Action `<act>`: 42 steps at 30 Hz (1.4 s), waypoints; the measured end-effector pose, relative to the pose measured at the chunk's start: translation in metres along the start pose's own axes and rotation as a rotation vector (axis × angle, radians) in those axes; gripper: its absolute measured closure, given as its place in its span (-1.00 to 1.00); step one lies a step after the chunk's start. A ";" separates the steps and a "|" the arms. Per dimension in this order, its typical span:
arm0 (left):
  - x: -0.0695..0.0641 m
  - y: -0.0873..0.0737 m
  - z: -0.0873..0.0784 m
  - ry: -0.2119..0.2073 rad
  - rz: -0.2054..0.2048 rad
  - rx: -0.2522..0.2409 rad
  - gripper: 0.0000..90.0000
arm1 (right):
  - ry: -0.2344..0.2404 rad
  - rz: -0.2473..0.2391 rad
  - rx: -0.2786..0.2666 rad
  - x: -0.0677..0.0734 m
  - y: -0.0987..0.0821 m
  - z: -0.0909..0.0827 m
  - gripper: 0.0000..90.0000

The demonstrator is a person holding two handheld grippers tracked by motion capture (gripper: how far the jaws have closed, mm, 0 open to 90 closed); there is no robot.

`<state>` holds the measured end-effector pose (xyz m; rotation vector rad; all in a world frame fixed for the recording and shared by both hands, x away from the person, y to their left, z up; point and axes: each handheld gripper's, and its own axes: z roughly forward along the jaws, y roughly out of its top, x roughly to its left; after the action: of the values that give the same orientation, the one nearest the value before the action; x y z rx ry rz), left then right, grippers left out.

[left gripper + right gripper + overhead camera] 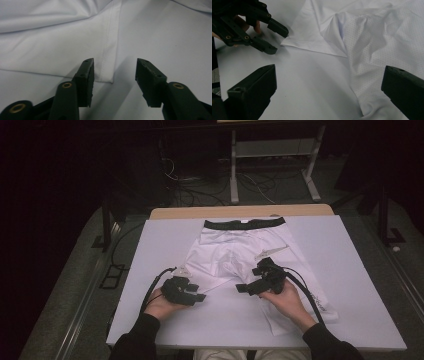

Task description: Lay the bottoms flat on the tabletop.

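Shorts [235, 252] on table [350, 270], tools before.

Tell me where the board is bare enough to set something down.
Bare board lies left of the white shorts, and right of them toward the far right corner. The near edge between the forearms is also free. It is crowded mid-table, where the left gripper and right gripper meet the shorts' legs.

White shorts [235, 254], black waistband at the far edge, spread flat on the table, legs creased

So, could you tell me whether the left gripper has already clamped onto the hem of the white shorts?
No: the left gripper stands open, with the hem corner of the white shorts lying between its jaws, unpinched.
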<state>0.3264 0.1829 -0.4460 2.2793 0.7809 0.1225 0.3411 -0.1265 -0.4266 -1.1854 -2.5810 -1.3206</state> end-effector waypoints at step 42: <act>0.011 -0.036 -0.051 0.060 0.176 0.066 0.97 | 0.034 0.056 0.023 0.010 -0.010 -0.007 -0.81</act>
<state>0.3020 0.2395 -0.4333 2.4149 0.6216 0.2506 0.3262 -0.1285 -0.4259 -1.2110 -2.5131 -1.2849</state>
